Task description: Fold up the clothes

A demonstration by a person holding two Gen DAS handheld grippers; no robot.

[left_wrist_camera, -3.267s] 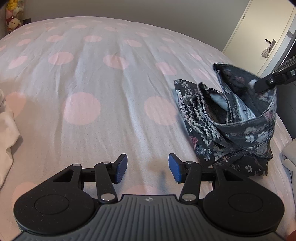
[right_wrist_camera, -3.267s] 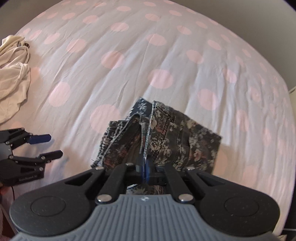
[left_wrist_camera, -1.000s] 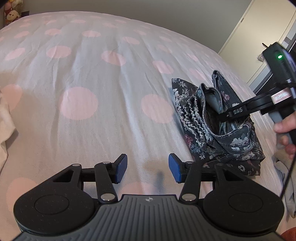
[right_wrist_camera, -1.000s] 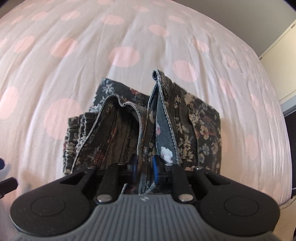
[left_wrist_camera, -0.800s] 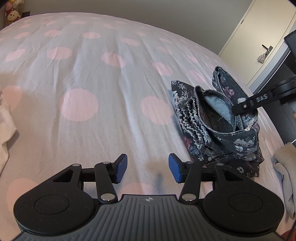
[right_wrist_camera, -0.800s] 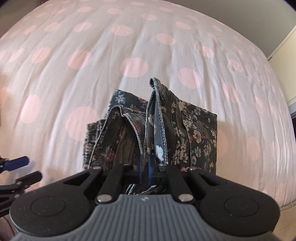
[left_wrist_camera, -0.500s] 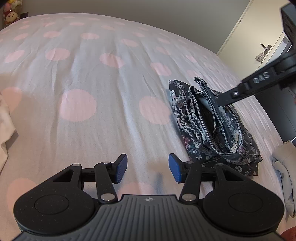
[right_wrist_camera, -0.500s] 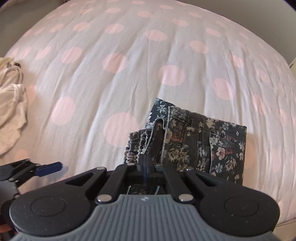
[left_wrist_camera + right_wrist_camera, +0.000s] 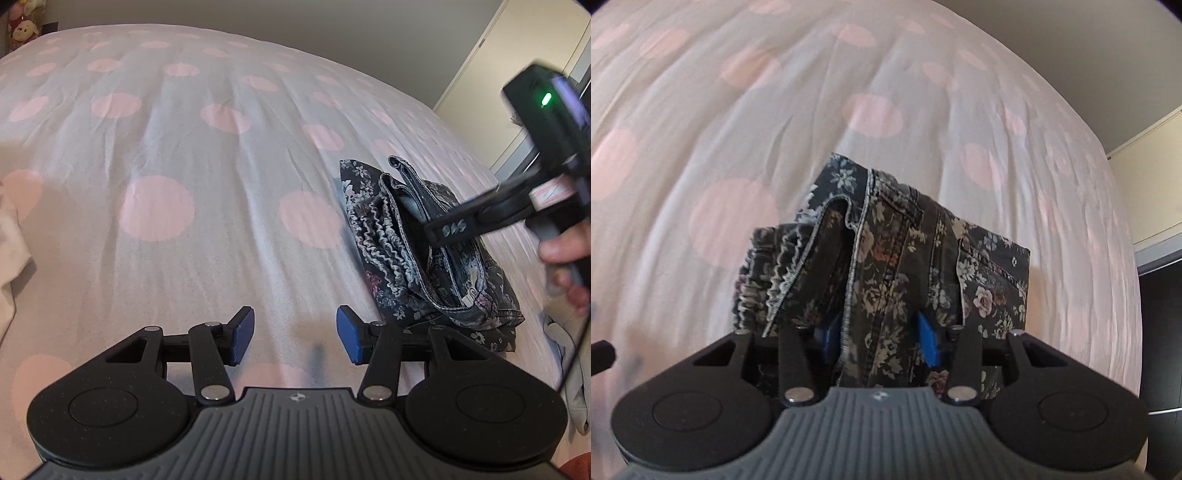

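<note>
A dark floral denim garment (image 9: pixel 417 243) lies folded in a bundle on the polka-dot bed, right of centre in the left wrist view. In the right wrist view the floral garment (image 9: pixel 894 266) fills the middle. My right gripper (image 9: pixel 881 341) is open, its blue pads standing apart on either side of an upright fold of the fabric. My right gripper (image 9: pixel 434 230) also shows in the left wrist view, reaching into the bundle from the right. My left gripper (image 9: pixel 294 332) is open and empty, low over the sheet just left of the garment.
The bed sheet (image 9: pixel 184 155) is white with pink dots. A cream garment (image 9: pixel 11 236) lies at the left edge. A pale grey cloth (image 9: pixel 569 354) lies at the right edge. A door (image 9: pixel 517 74) stands beyond the bed.
My right gripper was shut on the garment's fold and lifting it; now its jaws stand apart and the fold sits lower. My left gripper has stayed open in place.
</note>
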